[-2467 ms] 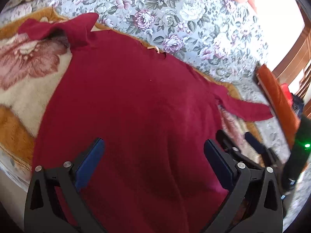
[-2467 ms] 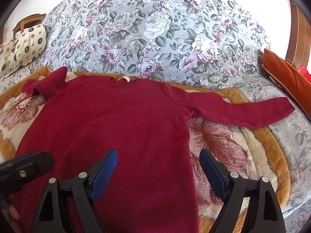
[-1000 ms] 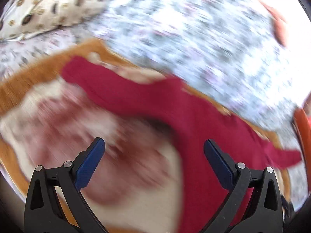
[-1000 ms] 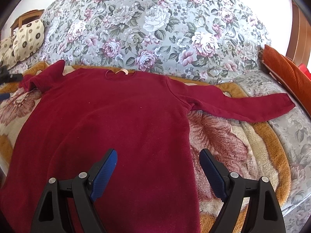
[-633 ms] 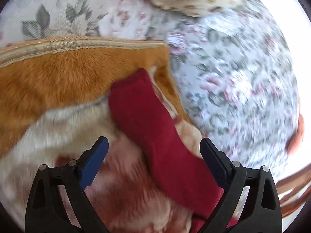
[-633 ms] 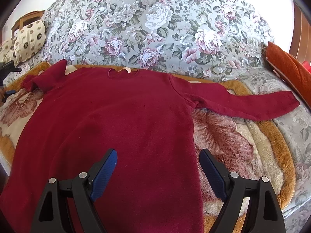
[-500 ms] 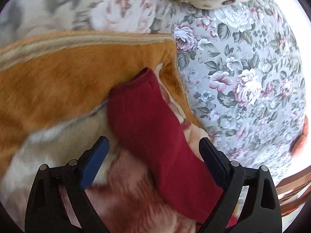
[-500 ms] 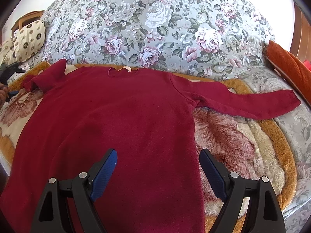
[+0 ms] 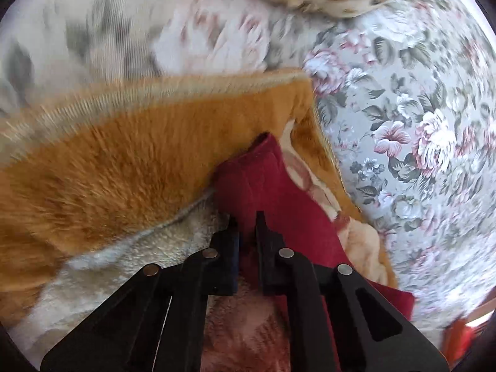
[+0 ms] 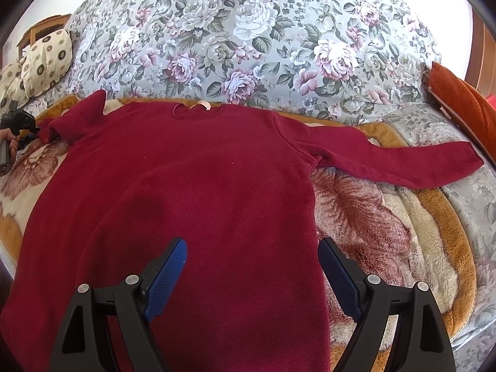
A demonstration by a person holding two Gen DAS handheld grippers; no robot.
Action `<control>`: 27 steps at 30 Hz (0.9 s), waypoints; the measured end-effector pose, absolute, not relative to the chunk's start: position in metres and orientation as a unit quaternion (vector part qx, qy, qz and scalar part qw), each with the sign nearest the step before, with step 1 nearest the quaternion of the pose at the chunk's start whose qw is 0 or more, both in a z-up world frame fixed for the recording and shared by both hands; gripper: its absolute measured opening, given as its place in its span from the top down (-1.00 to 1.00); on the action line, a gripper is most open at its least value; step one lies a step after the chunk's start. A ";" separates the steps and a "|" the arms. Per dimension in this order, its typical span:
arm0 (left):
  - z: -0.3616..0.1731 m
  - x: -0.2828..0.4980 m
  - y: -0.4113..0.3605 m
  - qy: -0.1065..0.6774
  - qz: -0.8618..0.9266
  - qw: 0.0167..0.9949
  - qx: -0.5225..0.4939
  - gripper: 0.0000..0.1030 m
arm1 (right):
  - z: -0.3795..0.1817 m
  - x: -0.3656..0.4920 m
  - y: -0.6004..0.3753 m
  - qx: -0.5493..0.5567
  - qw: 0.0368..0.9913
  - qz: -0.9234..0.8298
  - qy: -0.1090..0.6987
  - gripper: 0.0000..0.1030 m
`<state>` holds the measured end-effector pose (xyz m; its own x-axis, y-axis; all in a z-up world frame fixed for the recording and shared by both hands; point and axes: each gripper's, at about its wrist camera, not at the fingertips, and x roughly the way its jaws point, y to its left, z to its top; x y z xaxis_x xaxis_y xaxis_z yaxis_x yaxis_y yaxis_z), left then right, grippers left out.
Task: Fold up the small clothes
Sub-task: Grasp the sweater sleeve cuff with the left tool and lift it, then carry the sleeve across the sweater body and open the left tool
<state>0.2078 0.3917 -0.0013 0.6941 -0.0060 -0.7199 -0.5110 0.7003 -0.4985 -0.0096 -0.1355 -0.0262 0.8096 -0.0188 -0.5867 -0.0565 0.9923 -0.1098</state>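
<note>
The red sweater (image 10: 198, 192) lies flat, front up, on a fluffy orange & cream blanket (image 10: 403, 223) on the bed. It is dark red w/ a round neck and a small pale tag at the collar. Its body spreads wide over the blanket. One sleeve (image 10: 396, 161) stretches straight out past the blanket edge onto the flowery bedspread (image 10: 254, 31). The other sleeve (image 9: 263, 186) is bent up near the blanket's orange corner, not far from a cream spotted pillow (image 10: 46, 62).

The left gripper (image 9: 247, 217) is squeezed tight on that bent sleeve, just back from the cuff, w/ red cloth pinched between its black fingers. The right gripper (image 10: 252, 251) hangs over the lower part of the sweater w/ its blue pads (image 10: 167, 276) spread wide, holding nothing.

Half a sec ago the left gripper was wide apart around the cuff; now it has clamped down. The right gripper & the sweater body look about the same as before.
</note>
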 end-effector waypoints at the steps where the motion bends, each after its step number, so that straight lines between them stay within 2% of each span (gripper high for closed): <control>1: 0.012 0.202 0.386 0.344 0.162 0.861 -0.338 0.88 | -0.026 -0.009 -0.136 -0.060 0.949 0.009 0.309 -0.64; 4: 0.060 0.184 0.372 0.288 0.196 0.896 -0.275 0.89 | -0.026 -0.009 -0.136 -0.059 0.949 0.007 0.310 -0.64; 8: 0.109 0.164 0.362 0.235 0.200 0.916 -0.257 0.89 | -0.026 -0.009 -0.138 -0.055 0.950 0.006 0.308 -0.64; 14: 0.145 0.149 0.316 0.208 0.153 0.941 -0.217 0.89 | -0.025 -0.012 -0.143 -0.042 0.951 0.006 0.306 -0.64; 21: 0.149 0.137 0.181 0.219 -0.077 0.959 -0.161 0.89 | -0.025 -0.012 -0.147 -0.033 0.952 0.005 0.306 -0.64; 27: 0.114 0.166 0.067 0.257 -0.155 0.940 -0.165 0.89 | -0.024 -0.014 -0.148 -0.030 0.952 -0.003 0.304 -0.64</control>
